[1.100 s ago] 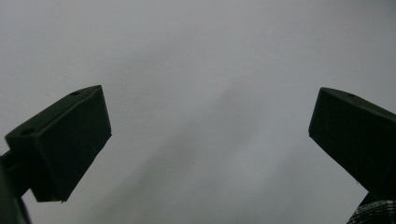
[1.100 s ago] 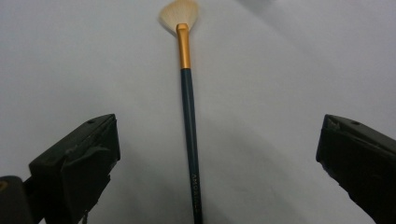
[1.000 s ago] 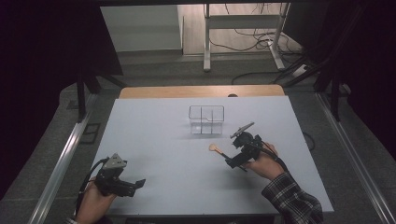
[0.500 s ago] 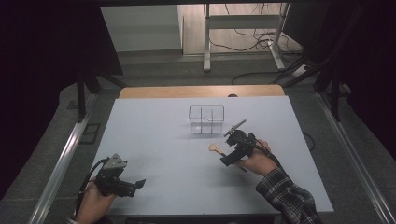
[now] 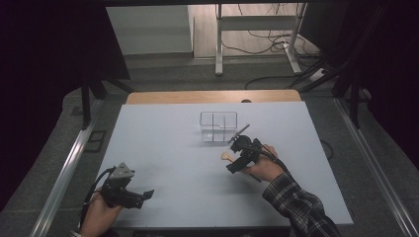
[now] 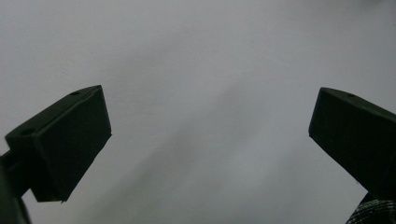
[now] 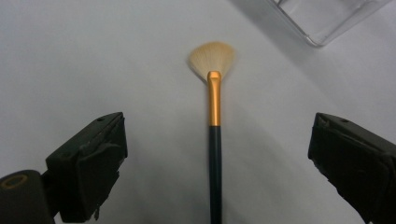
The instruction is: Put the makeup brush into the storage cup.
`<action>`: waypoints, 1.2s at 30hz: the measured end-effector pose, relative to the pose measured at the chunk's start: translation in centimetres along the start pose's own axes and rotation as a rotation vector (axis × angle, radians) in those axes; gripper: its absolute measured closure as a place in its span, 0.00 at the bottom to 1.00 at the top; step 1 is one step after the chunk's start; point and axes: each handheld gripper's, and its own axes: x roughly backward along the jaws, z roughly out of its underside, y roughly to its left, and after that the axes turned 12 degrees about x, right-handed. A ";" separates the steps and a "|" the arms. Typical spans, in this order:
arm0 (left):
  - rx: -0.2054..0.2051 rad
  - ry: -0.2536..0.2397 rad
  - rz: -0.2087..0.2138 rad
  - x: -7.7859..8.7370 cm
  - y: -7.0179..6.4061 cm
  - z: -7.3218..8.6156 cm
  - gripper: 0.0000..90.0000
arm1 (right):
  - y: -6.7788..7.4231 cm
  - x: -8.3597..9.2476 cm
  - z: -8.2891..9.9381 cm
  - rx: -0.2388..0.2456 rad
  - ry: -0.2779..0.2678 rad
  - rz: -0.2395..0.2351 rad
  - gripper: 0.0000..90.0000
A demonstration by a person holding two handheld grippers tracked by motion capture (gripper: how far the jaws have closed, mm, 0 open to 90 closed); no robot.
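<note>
The pale grey rectangular worktop (image 5: 163, 148) is the largest thing here, with a strip of bare wood along its far edge. Near its middle stands a clear plastic box with inner dividers (image 5: 218, 126). The right tool (image 5: 232, 165) is held low over the worktop just in front of that box, its jaws spread wide on either side of a fan brush with cream bristles, gold ferrule and black handle (image 7: 214, 130), which lies flat between them, untouched. The left tool (image 5: 143, 195) hangs near the worktop's near left corner, jaws spread wide, nothing between them.
</note>
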 end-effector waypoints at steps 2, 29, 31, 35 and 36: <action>0.000 0.000 0.000 0.0 0.0 0.0 0.00 | 0.1 -0.1 -0.1 0.003 0.001 -0.002 0.06; -0.004 0.012 -0.003 -0.1 0.0 0.0 0.00 | 0.0 -2.2 0.9 0.015 0.066 -0.038 0.29; -0.004 0.013 -0.003 -0.1 0.0 0.0 0.00 | 0.0 -2.3 1.0 0.009 0.067 -0.047 0.32; -0.004 0.014 -0.003 -0.1 0.0 0.0 0.00 | -0.1 -2.0 0.8 0.019 0.078 -0.059 0.52; -0.004 0.015 -0.002 -0.1 0.0 0.0 0.00 | -0.2 -1.9 0.8 0.017 0.082 -0.060 0.58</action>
